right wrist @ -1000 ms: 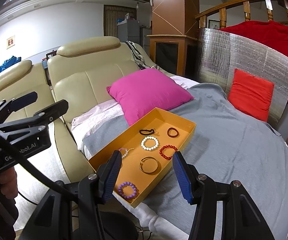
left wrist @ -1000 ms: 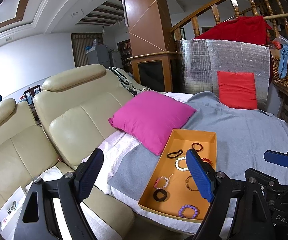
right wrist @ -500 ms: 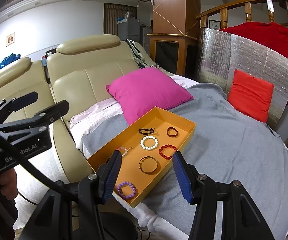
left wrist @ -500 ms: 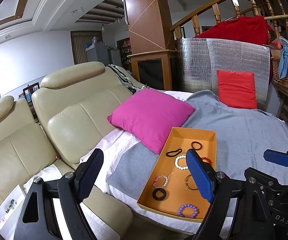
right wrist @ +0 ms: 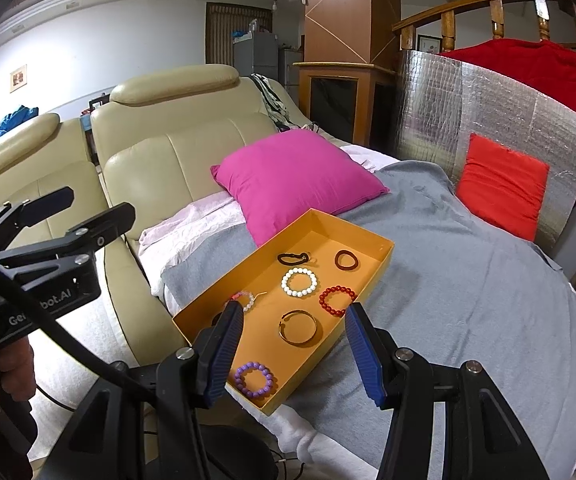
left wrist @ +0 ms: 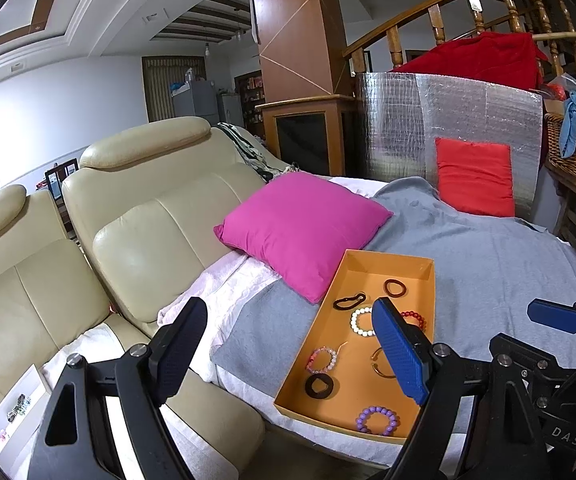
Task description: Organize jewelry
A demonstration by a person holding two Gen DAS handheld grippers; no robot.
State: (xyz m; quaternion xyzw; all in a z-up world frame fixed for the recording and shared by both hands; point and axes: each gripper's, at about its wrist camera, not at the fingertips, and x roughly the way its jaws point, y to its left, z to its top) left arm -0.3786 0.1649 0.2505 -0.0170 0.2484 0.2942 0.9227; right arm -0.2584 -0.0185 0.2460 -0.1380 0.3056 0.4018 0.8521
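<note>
An orange tray (left wrist: 387,257) (right wrist: 381,266) lies on the grey blanket. In it are a purple bead bracelet (right wrist: 254,379), a gold bangle (right wrist: 297,327), a white bead bracelet (right wrist: 299,282), a red bead bracelet (right wrist: 337,301), a pink bead bracelet (left wrist: 321,360), a black ring (left wrist: 319,386) and two hair ties (right wrist: 292,257). My left gripper (left wrist: 288,344) hovers open near the tray's near left corner, holding nothing. My right gripper (right wrist: 295,344) hangs open above the tray's near end, also holding nothing.
A pink pillow (left wrist: 303,228) touches the tray's far left side. A red pillow (right wrist: 501,186) leans on a silver foil panel (right wrist: 459,100). A cream leather sofa (left wrist: 136,216) stands left, with a white card of trinkets (left wrist: 12,416) on its seat. A wicker basket (left wrist: 575,152) sits at the right.
</note>
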